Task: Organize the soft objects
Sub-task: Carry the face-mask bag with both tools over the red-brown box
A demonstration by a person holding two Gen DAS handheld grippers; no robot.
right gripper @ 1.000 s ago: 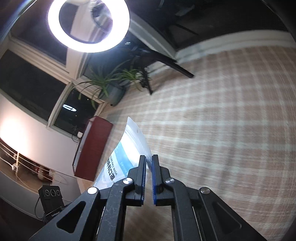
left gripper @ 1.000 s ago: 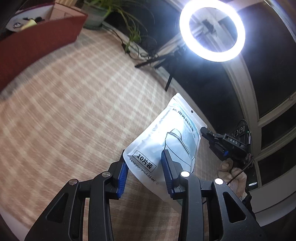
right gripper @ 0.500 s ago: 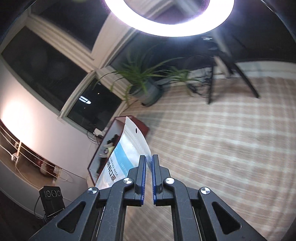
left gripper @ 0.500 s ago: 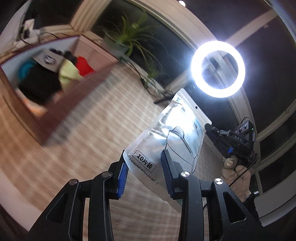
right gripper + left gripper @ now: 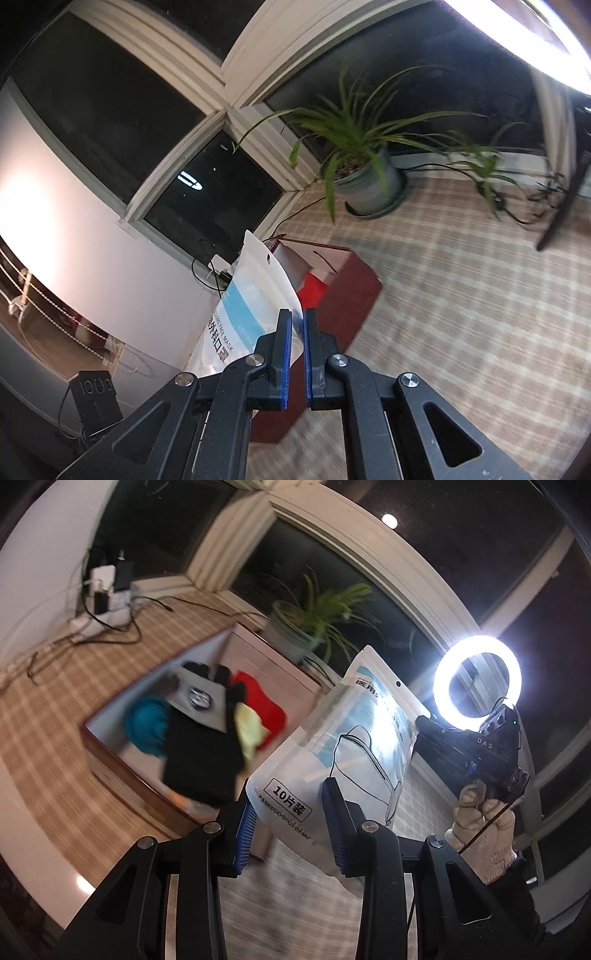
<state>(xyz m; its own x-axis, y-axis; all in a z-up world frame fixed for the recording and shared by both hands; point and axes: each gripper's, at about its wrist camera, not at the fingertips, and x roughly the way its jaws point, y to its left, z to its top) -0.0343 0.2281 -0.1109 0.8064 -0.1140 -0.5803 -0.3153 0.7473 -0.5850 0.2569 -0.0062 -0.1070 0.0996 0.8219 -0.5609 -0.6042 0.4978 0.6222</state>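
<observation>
Right wrist: right gripper [image 5: 295, 332] raised, jaws pinching mask packet [image 5: 251, 306].

A lived-in home room by night, dark bay windows [image 5: 110, 122] with cream frames, potted spider plant [image 5: 364, 162] on plaid-carpeted floor [image 5: 461, 288], power strip with chargers [image 5: 105, 590] by the wall, lit ring light [image 5: 477, 681], red storage box [image 5: 110, 760] of clothing

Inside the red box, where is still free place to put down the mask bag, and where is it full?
The box is crowded in the middle: blue item, black cloth, yellow cloth and red cloth overlap. A bare strip shows along the far wall behind the red cloth. The mask bag is pinched by the right gripper.
</observation>
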